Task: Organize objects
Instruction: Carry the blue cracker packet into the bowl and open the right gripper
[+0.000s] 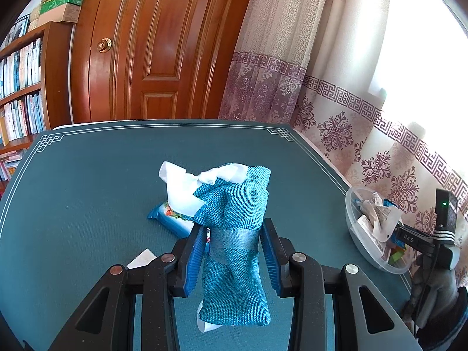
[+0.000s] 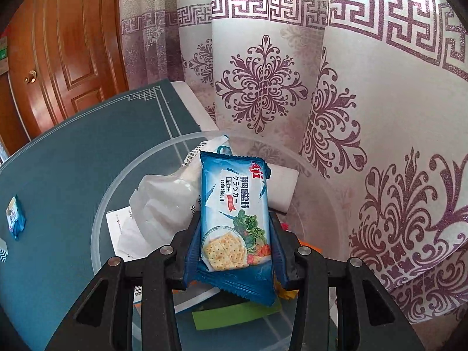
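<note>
A clear plastic bowl (image 2: 99, 234) at the table (image 1: 87, 190) edge holds crumpled papers and wrappers, above which the right tongs (image 2: 235, 231) pinch a soda biscuit packet (image 2: 234, 219) lengthwise, pointing away, while the left tongs (image 1: 234, 242) pinch a blue woven pouch (image 1: 237, 234) over the table.

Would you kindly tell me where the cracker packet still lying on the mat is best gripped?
Grip the cracker packet across its narrow width at the exposed left end, coming from above; it lies flat, and the woven pouch hides its other end.
</note>
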A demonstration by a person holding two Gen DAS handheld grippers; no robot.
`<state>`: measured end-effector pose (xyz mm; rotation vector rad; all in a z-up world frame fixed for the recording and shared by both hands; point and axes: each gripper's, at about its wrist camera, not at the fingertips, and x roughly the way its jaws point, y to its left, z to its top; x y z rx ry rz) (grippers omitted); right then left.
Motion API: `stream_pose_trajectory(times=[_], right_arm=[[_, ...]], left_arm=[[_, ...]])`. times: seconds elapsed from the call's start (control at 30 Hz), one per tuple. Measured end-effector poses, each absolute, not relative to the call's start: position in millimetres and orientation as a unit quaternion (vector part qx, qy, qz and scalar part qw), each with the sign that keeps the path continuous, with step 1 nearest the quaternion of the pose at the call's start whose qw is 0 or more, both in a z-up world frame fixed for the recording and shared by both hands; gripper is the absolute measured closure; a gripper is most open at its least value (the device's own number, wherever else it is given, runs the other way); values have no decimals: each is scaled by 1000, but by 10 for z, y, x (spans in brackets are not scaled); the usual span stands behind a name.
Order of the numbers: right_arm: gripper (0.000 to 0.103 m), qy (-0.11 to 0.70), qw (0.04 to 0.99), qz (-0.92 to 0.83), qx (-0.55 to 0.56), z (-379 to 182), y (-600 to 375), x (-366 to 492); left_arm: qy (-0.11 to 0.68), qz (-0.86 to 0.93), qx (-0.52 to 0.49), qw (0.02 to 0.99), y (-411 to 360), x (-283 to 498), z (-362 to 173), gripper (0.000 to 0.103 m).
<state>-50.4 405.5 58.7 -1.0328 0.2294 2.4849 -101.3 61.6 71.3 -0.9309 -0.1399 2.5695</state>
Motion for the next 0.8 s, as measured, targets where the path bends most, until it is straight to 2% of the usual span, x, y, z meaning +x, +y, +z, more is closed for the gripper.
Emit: stream_pose_trajectory(times=[0.23,0.5,0.8], right_arm=[[58,91,230,897,-367,626,4099,-379],[51,53,237,909,-338,796,3935,-112],[51,30,227,926,-299,1004,3697,171]], left_arm=[[-46,921,-329,205,649,-979,733,63],[-34,920,-327,213,745,-927,736,63],[-18,920,-319,226,855,-842,769,63]])
